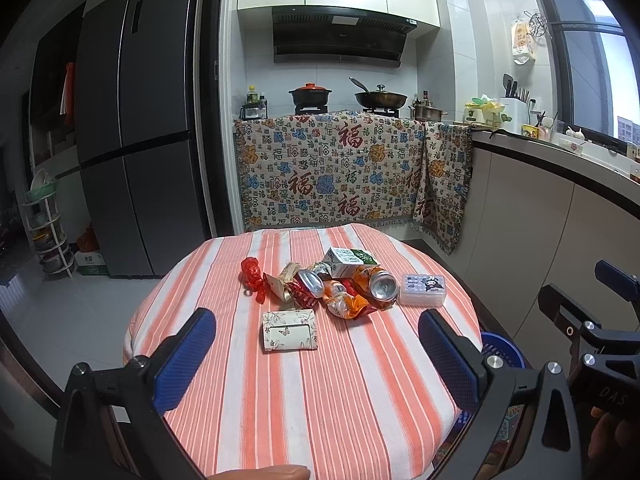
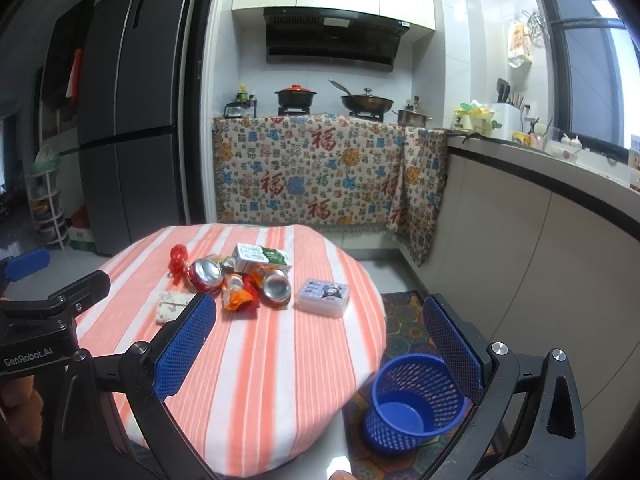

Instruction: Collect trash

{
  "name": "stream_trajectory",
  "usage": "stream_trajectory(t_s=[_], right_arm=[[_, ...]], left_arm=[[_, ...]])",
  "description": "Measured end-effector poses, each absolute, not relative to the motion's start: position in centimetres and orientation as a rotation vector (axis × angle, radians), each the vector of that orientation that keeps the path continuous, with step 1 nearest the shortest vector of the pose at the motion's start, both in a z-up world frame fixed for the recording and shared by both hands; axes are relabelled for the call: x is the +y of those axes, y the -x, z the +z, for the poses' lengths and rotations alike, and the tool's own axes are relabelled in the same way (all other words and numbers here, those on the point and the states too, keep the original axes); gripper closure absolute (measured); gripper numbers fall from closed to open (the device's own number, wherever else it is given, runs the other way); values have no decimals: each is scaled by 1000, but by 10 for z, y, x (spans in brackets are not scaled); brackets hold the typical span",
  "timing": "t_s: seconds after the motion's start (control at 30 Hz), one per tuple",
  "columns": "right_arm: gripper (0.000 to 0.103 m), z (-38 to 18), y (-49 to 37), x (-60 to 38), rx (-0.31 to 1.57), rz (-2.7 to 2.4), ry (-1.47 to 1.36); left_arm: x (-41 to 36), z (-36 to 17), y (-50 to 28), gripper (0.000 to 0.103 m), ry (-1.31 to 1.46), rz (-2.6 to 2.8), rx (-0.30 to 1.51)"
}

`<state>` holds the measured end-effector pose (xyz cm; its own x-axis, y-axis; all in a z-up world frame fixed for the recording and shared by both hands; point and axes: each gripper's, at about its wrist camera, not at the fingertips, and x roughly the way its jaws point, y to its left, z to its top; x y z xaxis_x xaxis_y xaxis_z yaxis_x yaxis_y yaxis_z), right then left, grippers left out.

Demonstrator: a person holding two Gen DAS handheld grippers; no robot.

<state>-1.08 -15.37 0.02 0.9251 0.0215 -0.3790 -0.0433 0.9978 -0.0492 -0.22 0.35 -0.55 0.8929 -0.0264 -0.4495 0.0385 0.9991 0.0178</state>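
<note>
The near half of the orange-and-white striped cloth-covered counter (image 1: 320, 400) lies bare; only the cream butterfly-print wallet (image 1: 290, 329) stands before the crushed-can-and-wrapper litter heap (image 1: 340, 286).

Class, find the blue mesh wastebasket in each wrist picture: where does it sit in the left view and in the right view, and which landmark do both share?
Left wrist view: the blue mesh wastebasket shows only as a rim at lower right, peeking past the striped tablecloth edge.
Right wrist view: the wastebasket stands in full on the floor rug, lower right of centre, empty.
Shared landmark: the cartoon-printed plastic box on the table's right side.
</note>
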Motion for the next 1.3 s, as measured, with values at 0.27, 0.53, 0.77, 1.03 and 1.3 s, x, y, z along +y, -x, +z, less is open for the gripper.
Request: stream_trajectory(t_s=[0.27,0.53,0.77,1.03,1.3], right_arm=[[0,0,10,-153,388,34,54],[0,3,13,-148,379,38,59],[0,3,12,-145,379,40,60],[0,3,12,-147,370,38,60],[0,3,10,-147,371,41,61]], left_arm=[[3,-5,3,0,-30,-37,468],[3,-2,5,0,-25,-42,465],[4,-1,4,0,-17,-39,452],[4,-2,3,0,-18,-58,451],[12,-1,-4,0,-5,-56,454]])
